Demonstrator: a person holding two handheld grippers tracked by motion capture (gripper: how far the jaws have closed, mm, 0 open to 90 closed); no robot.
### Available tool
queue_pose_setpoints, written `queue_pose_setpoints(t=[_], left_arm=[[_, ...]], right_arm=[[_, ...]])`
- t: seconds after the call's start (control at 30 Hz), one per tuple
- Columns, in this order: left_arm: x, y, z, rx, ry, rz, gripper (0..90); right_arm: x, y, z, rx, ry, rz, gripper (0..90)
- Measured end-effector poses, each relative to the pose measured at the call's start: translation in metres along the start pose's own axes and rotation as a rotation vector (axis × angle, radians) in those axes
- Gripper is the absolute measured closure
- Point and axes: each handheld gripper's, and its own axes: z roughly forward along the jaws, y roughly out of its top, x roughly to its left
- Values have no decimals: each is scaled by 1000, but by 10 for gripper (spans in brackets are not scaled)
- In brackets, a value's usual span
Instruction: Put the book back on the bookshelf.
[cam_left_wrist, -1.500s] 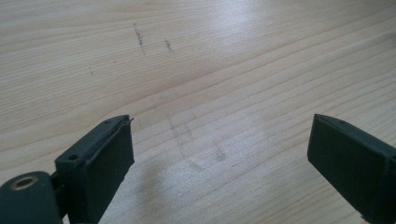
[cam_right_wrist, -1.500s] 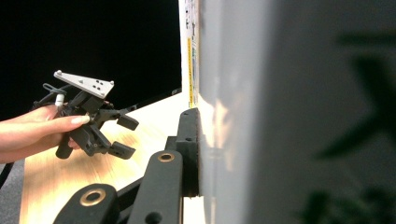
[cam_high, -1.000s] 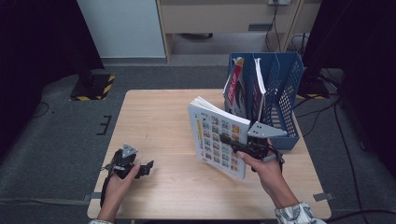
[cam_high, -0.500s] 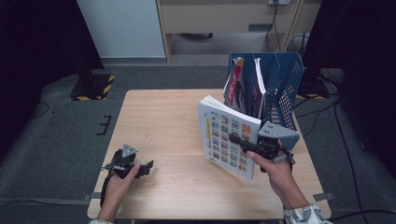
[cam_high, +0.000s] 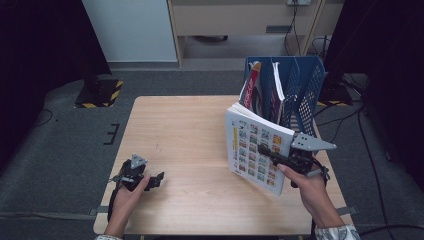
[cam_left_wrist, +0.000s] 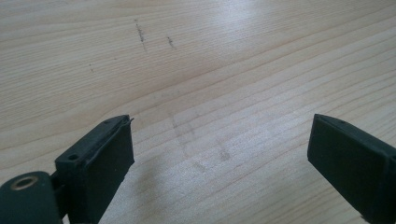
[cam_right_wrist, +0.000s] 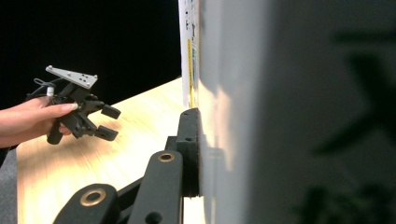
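Book (cam_high: 256, 148) gripped upright at the table's (cam_high: 180, 125) 3 o'clock side

High view: right gripper (cam_high: 280, 160) is clamped on the book's edge, holding it off the wood just in front of the blue file rack (cam_high: 300, 90); left gripper (cam_high: 152, 179) rests at 7 o'clock. Left gripper view: jaws spread wide, just bare wood between them. Right gripper view: one pad (cam_right_wrist: 189, 144) pressed flat against the cover (cam_right_wrist: 280, 116), left gripper (cam_right_wrist: 105, 123) at 9 o'clock.
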Motion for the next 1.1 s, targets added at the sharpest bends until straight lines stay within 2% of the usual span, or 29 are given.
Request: queue_pose_setpoints(t=[0.53, 1.1], left_arm=[[1, 0, 0, 0, 4, 0, 68], [1, -1, 1, 9, 10, 4, 67]], right_arm=[[-9, -3, -36, -6, -45, 10, 739], [-18, -6, -60, -22, -84, 30, 739]])
